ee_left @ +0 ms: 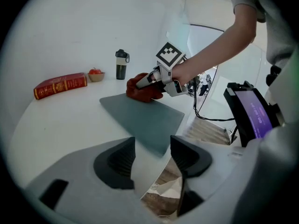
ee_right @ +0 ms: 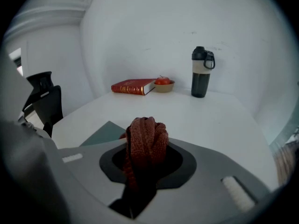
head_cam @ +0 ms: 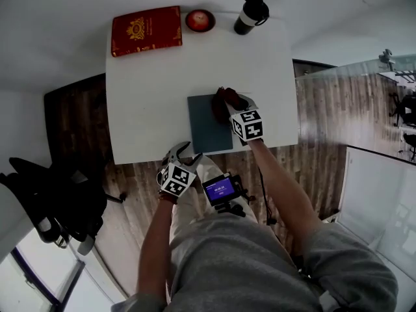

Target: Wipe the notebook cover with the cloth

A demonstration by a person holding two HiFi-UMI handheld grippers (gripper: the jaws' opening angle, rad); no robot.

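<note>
A grey notebook (head_cam: 208, 125) lies flat on the white table (head_cam: 149, 96) near its front edge. My right gripper (head_cam: 231, 103) is shut on a bunched red-brown cloth (head_cam: 224, 99) and holds it at the notebook's far right corner; whether it touches the cover I cannot tell. In the right gripper view the cloth (ee_right: 145, 141) fills the space between the jaws, with a grey corner of the notebook (ee_right: 100, 133) behind it. My left gripper (head_cam: 185, 151) hovers at the table's front edge, open, nothing between its jaws. From the left gripper view the notebook (ee_left: 140, 115) lies just ahead.
A red hardback book (head_cam: 145, 30), a small bowl with a red fruit (head_cam: 199, 20) and a dark drinking bottle (head_cam: 250, 14) stand along the table's far edge. A black office chair (head_cam: 52, 200) is on the left. A small screen device (head_cam: 221, 189) hangs at the person's front.
</note>
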